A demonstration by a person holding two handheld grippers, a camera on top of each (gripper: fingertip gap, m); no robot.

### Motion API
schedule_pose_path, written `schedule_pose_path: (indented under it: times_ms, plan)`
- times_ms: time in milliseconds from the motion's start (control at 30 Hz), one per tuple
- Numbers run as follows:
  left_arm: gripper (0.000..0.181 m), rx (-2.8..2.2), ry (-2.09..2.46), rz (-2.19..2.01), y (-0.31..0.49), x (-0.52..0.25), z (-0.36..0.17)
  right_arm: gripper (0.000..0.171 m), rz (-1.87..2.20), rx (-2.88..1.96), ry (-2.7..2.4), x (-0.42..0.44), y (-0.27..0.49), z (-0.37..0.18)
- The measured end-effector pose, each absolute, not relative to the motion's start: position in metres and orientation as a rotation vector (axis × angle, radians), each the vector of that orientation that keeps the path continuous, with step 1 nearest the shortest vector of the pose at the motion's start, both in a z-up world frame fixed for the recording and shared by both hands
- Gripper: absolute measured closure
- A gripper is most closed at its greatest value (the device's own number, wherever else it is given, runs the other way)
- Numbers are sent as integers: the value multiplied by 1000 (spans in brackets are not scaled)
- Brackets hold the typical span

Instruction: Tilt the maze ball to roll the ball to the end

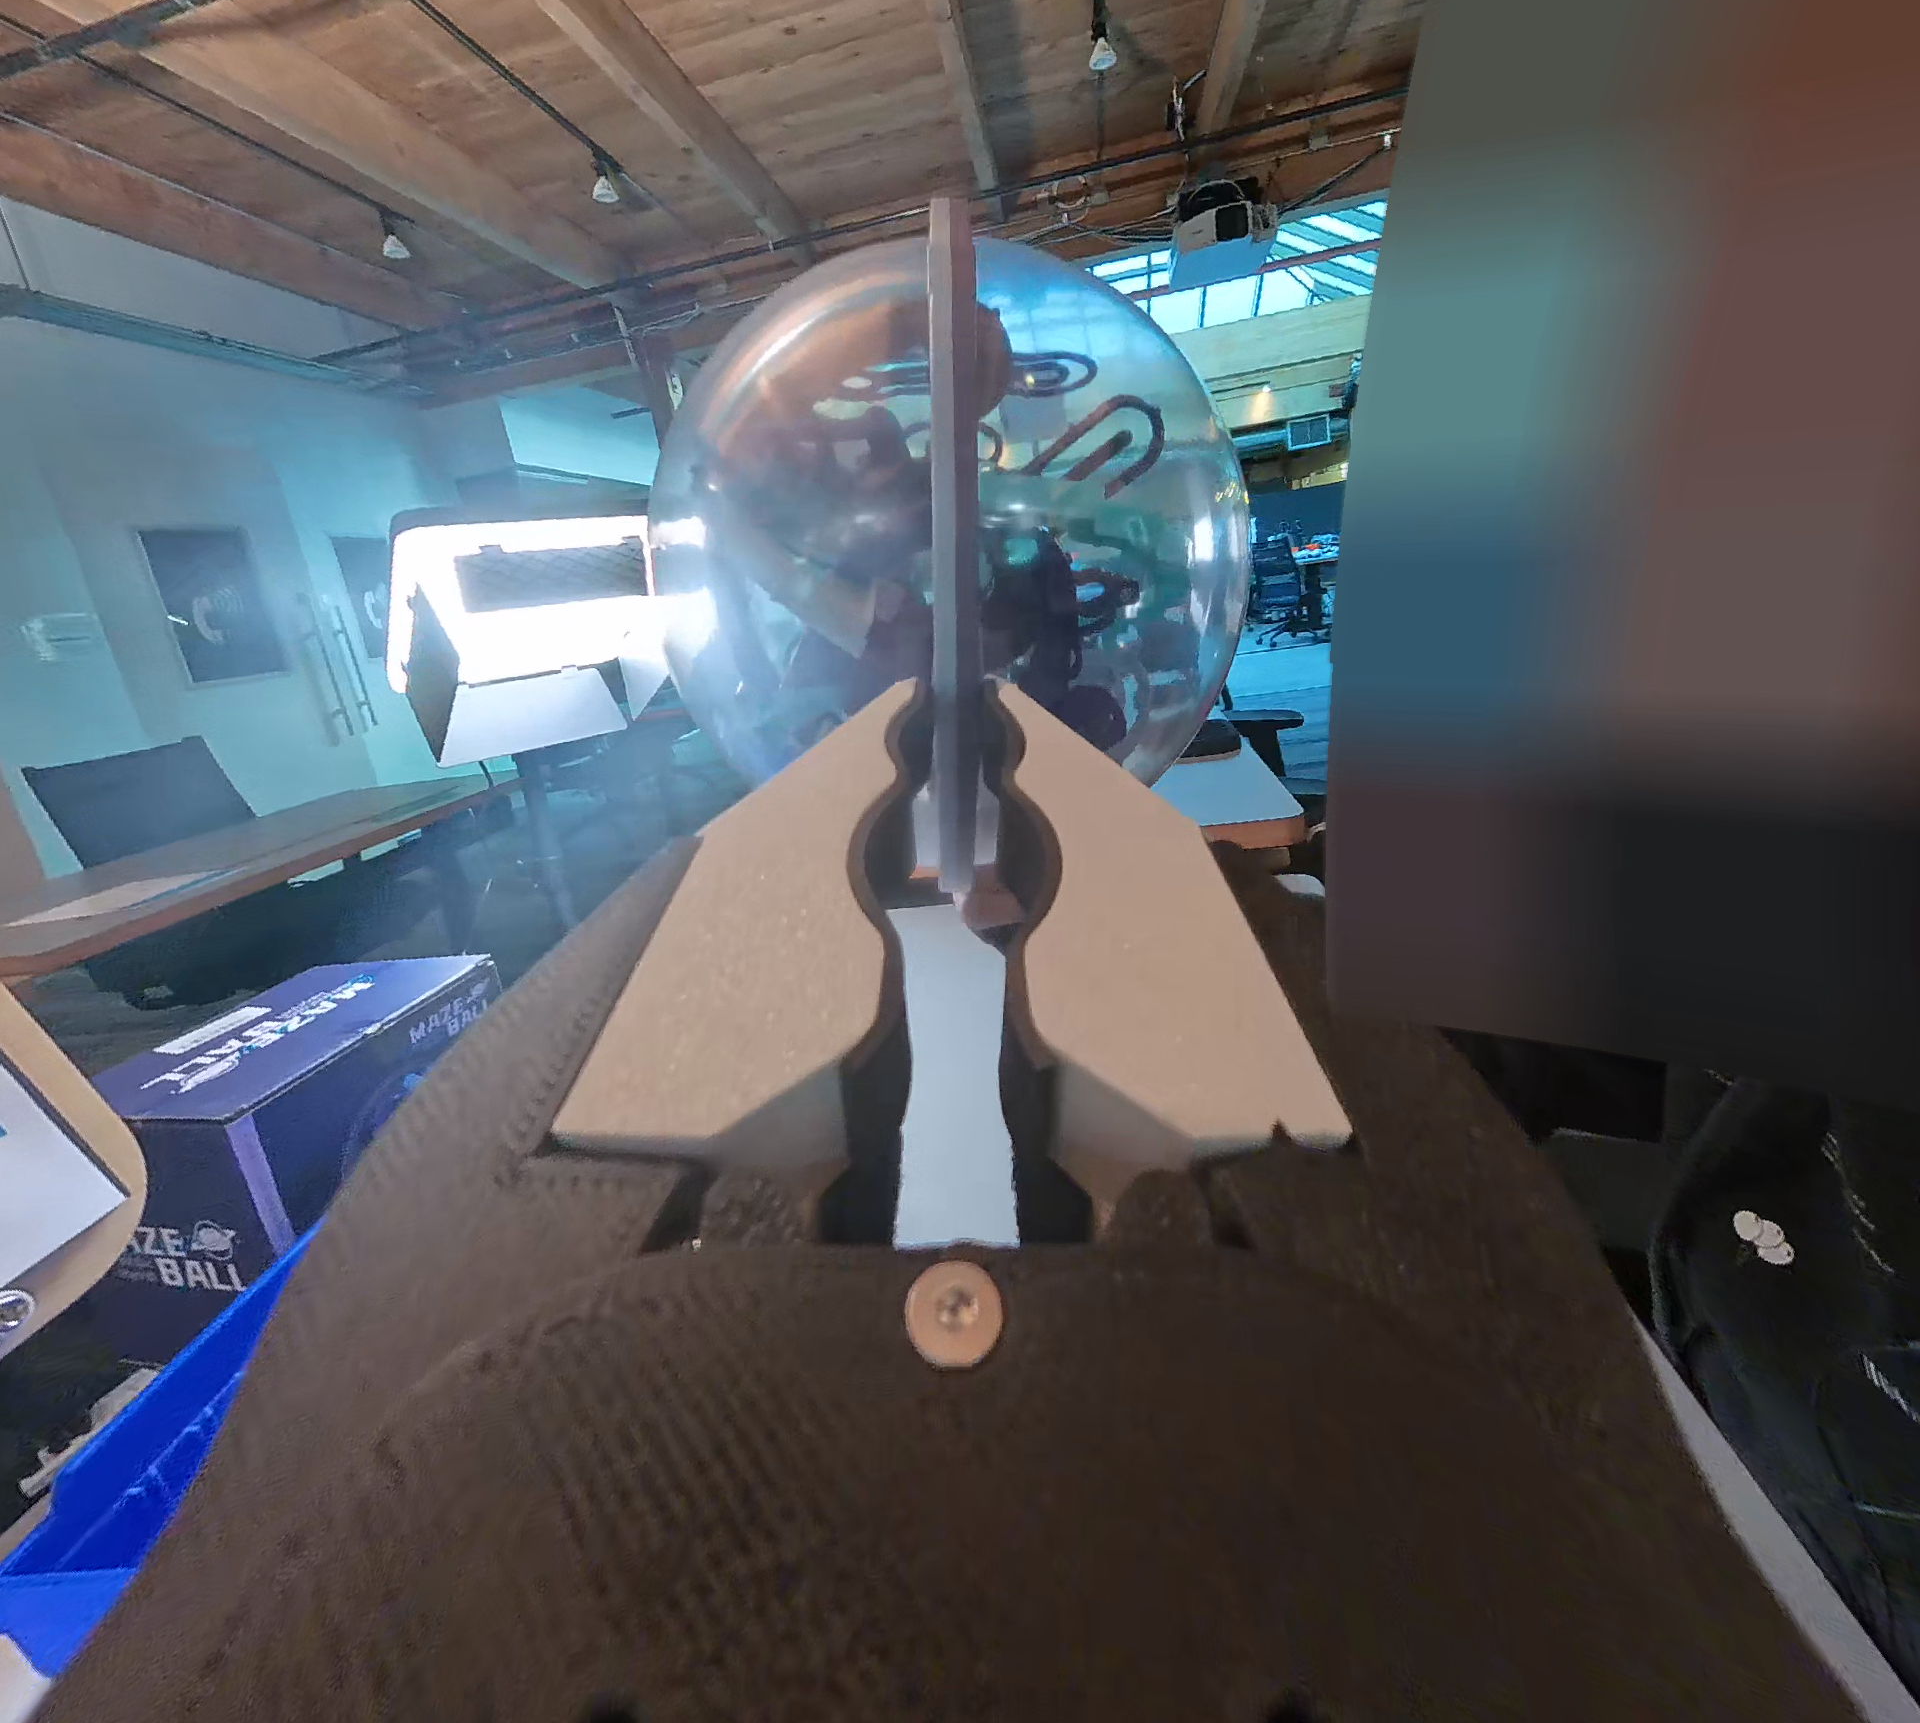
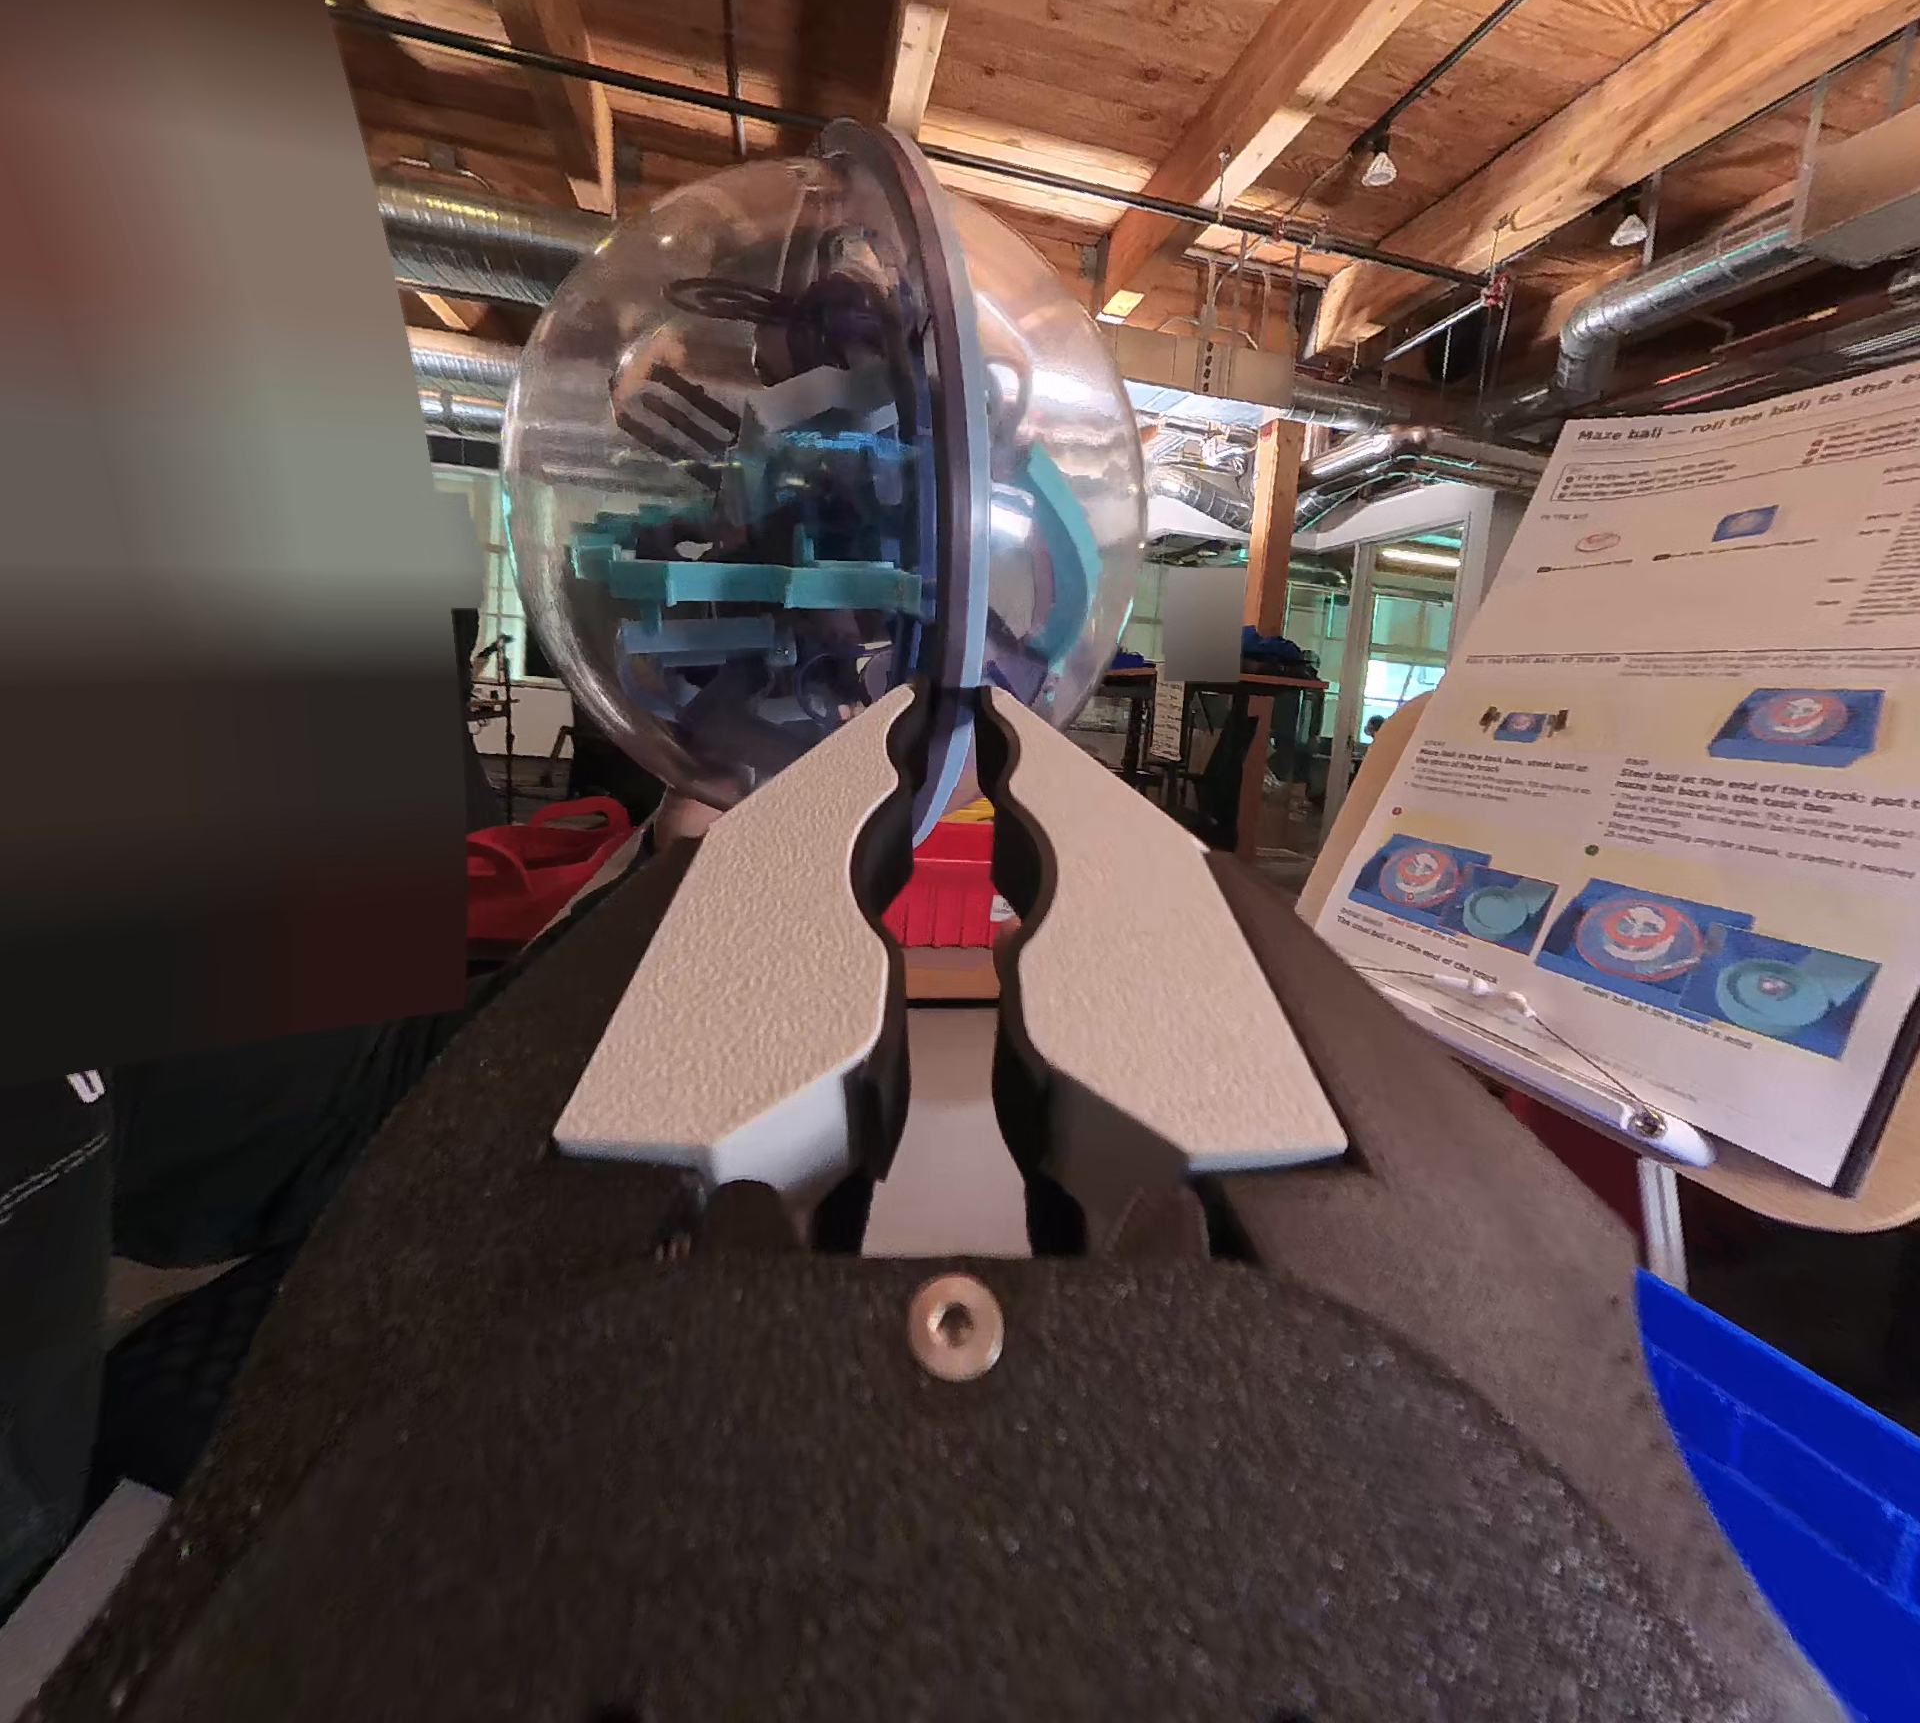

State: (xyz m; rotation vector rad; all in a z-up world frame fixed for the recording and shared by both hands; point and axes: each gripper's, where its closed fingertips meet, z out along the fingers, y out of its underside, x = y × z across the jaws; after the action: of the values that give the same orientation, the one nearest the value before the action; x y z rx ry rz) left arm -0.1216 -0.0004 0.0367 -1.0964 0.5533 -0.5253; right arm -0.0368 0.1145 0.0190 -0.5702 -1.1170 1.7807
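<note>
Jaws of left gripper [image 1: 956, 697] and right gripper [image 2: 951, 702] each pinch the flat rim of the clear maze ball [image 2: 727, 468], held aloft.

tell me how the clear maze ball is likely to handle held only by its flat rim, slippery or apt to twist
The maze ball looks like hard, glossy clear plastic, so probably stiff yet slippery. Both tongs, left and right, pinch only its thin rim, so it may pivot there. Being round, it would likely roll if released.
</note>
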Motion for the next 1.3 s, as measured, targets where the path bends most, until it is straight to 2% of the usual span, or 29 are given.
schedule_pose_path:
  times_ms: [933,1133,1300]
  plan:
    - [174,-1136,409,-610,2,-145,42,166,1788,-685,-1176,-65,111,-9]
    - [175,-1179,271,-748,17,-163,20,166,1771,-821,-1210,-73,119,-28]
    - [175,-1279,169,-869,29,-162,-25,166,1794,-1058,-1269,-64,120,-76]
